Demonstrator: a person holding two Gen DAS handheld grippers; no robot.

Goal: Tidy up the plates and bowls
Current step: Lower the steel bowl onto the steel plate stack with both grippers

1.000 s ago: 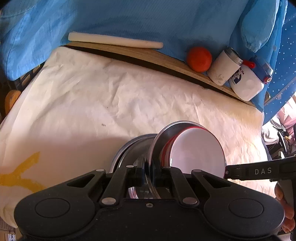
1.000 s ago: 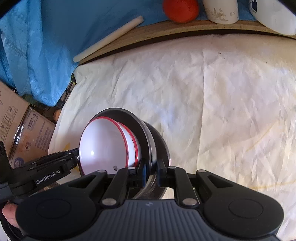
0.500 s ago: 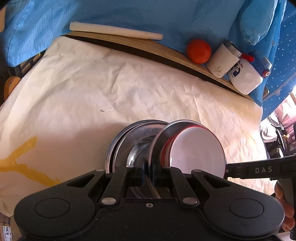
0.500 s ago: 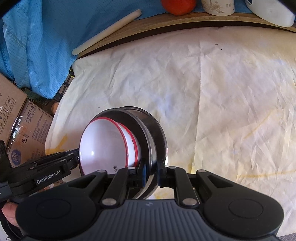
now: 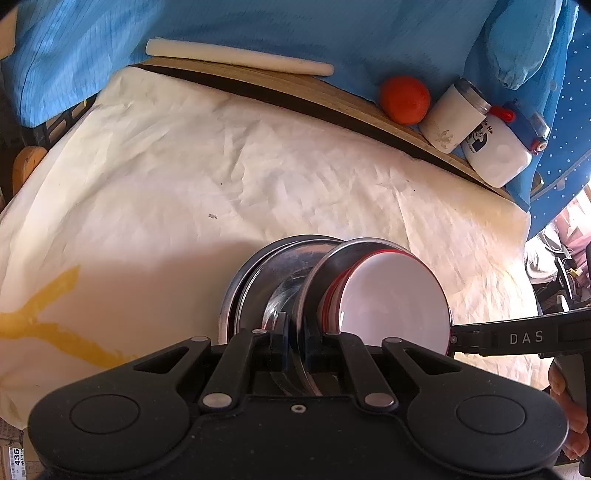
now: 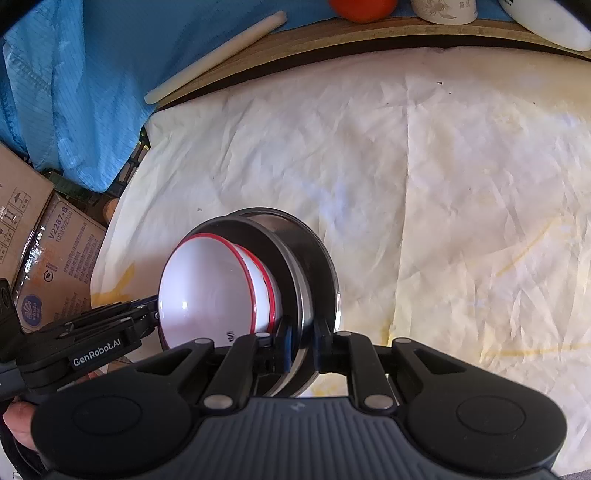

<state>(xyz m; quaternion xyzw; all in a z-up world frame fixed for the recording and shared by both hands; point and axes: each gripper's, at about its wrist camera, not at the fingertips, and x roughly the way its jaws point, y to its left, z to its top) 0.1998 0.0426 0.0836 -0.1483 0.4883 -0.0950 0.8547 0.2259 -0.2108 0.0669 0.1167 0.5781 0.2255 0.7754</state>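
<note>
Left hand-held gripper (image 5: 295, 341), right hand-held gripper (image 6: 300, 343) pinching steel plates (image 6: 295, 266); red-rimmed bowls (image 6: 210, 291) nested inside.

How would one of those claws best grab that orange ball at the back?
Take the orange ball across its widest middle, coming from the front over the white cloth. It is round, the blue fabric backs it, and a white cup crowds one side.

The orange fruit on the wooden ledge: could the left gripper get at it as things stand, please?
Probably not: the left gripper is shut on the steel plates, so nothing is free to grasp the orange fruit, though the white cloth between looks unobstructed.
</note>
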